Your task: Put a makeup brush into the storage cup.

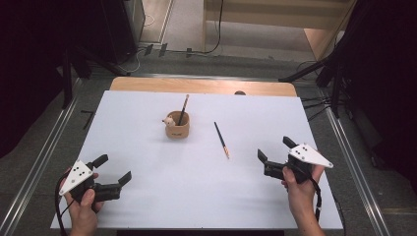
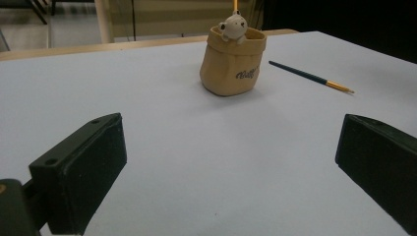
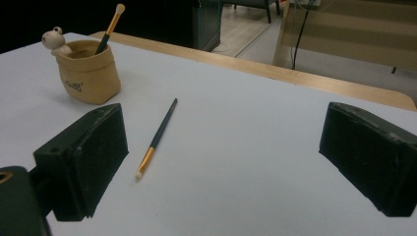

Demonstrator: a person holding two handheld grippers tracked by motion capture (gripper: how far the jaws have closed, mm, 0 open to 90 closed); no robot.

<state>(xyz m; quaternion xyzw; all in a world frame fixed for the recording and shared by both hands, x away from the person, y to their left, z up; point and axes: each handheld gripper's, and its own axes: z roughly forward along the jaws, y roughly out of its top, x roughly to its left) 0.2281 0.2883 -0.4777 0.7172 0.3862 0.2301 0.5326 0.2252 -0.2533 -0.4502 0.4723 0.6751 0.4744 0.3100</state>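
The thing in work is the loose makeup brush [image 1: 222, 140], which lies flat on the white worktop [image 1: 147, 196] at about 3 o'clock from the tan holder cup [image 1: 177, 130], near it but not touching. In the high view its dark handle points toward 11 o'clock and its gold ferrule with the pale tip points toward 5 o'clock, to the right tool [image 1: 274, 155]. I judge that it is very light, thin and stiff, with a smooth round handle that can roll or slip away under the jaws. The bristle tip is soft and better not squeezed. A good place to take hold is the dark handle just behind the ferrule, with the jaws across the shaft and low to the worktop, because the brush gives little height to catch. The right tool is open wide and holds nothing; it hovers at about 4 o'clock from the brush. The left tool [image 1: 114, 172] is also open and empty, well apart at about 7 o'clock from the cup. The cup looks small and soft-shaped, with a little bear figure [image 1: 168, 120] on its rim, and another brush [image 1: 184, 109] stands tilted in it. This standing brush and the figure narrow the mouth, so a push could tip the cup. Between the right tool and the lying brush nothing stands in the way.
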